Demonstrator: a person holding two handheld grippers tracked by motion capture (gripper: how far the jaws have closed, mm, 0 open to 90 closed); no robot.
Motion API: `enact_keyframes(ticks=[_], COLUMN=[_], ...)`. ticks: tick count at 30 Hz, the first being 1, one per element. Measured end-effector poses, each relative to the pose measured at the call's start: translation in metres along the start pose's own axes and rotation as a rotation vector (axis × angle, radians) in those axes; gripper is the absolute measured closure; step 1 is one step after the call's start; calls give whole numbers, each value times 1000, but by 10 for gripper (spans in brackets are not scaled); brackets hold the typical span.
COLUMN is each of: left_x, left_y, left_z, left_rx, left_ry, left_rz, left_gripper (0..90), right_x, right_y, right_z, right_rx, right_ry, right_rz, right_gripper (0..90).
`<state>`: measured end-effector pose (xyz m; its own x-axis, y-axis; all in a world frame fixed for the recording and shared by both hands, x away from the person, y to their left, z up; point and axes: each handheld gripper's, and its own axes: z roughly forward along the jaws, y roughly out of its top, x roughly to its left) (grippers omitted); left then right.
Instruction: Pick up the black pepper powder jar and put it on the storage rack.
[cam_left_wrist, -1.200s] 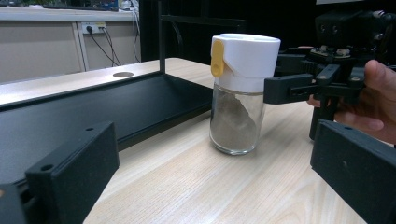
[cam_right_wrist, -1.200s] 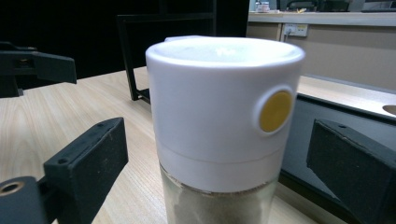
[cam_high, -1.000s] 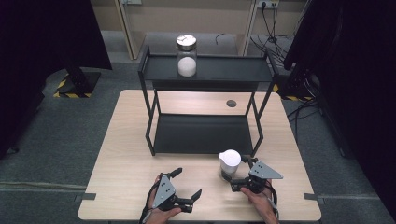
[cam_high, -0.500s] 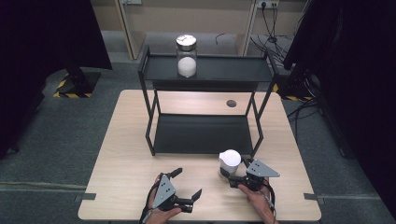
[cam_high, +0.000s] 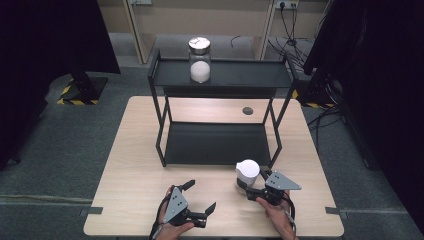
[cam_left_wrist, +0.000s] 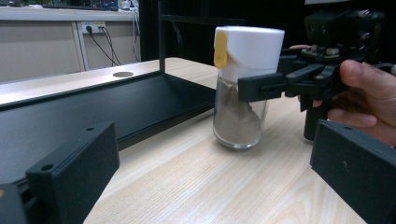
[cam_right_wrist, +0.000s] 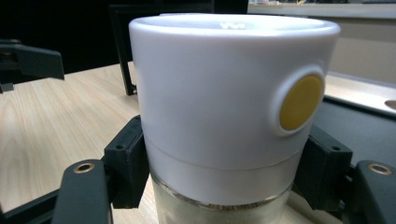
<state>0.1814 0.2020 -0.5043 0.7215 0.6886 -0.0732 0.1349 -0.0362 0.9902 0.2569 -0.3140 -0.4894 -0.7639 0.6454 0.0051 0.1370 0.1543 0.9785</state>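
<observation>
Right claw (cam_high: 253, 189): jaws pinching the glass jar (cam_high: 247, 176) just under its white lid (cam_right_wrist: 224, 93).
Left claw (cam_high: 200, 202): jaws spread wide, holding nothing, low over the tabletop (cam_high: 130, 190).
Glass jar: upright on the tabletop, just beside the black rack (cam_high: 215, 145), at its front right leg.

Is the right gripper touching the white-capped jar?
Touching. In the right gripper view, the right gripper has both jaws pressed against the jar, just under its white cap, with no gap.
</observation>
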Motion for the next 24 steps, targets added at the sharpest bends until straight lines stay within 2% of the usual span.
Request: enact_keyframes(ticks=[11,24], left_x=[0,1], left_y=[-1,-1], left_z=[1,0], left_rx=[3,2], left_ry=[6,11], left_rz=[-4,-9], left_gripper=[7,7], right_x=[0,-1], right_y=[13,38], right_z=[-7,-13], right_rx=[-24,-32], right_ry=[20,31], right_rz=[-10,-12], right_gripper=[307,308])
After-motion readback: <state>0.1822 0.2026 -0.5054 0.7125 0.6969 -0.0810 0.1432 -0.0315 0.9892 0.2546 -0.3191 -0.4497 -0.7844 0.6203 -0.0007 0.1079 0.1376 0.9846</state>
